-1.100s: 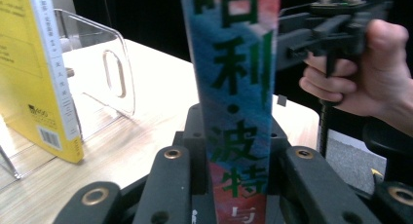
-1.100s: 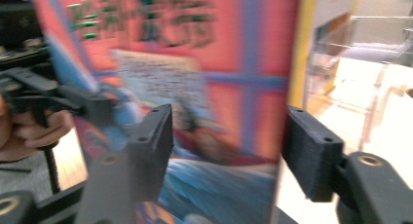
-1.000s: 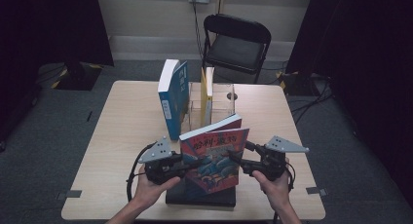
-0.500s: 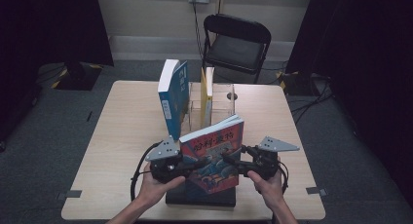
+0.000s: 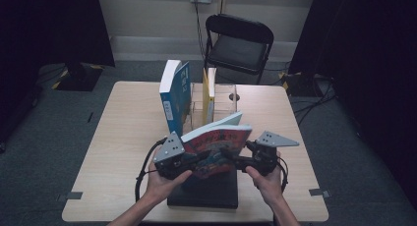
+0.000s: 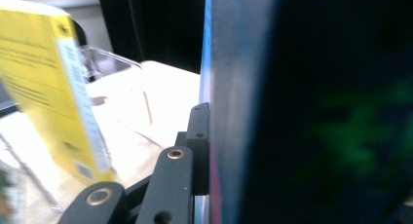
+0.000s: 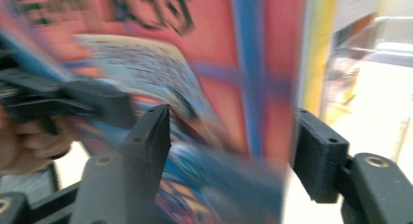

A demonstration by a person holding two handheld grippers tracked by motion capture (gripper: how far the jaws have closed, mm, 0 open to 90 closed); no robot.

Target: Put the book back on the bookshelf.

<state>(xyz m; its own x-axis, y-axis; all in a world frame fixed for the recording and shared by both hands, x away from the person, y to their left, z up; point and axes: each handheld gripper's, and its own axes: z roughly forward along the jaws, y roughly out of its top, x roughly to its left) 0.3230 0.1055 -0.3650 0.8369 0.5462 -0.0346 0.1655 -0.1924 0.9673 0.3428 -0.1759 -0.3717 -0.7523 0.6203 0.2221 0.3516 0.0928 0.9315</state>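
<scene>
Left of the rack, a blue book stands upright. In front of the rack, the left gripper is clenched on the red book, raised above a black book. The right gripper straddles its other edge, jaws apart after closing partway.

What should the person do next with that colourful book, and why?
Probably close the right gripper on the colourful book: its jaws straddle the book's edge without pressing, having just been closing, while the left gripper already clamps the other side.
</scene>
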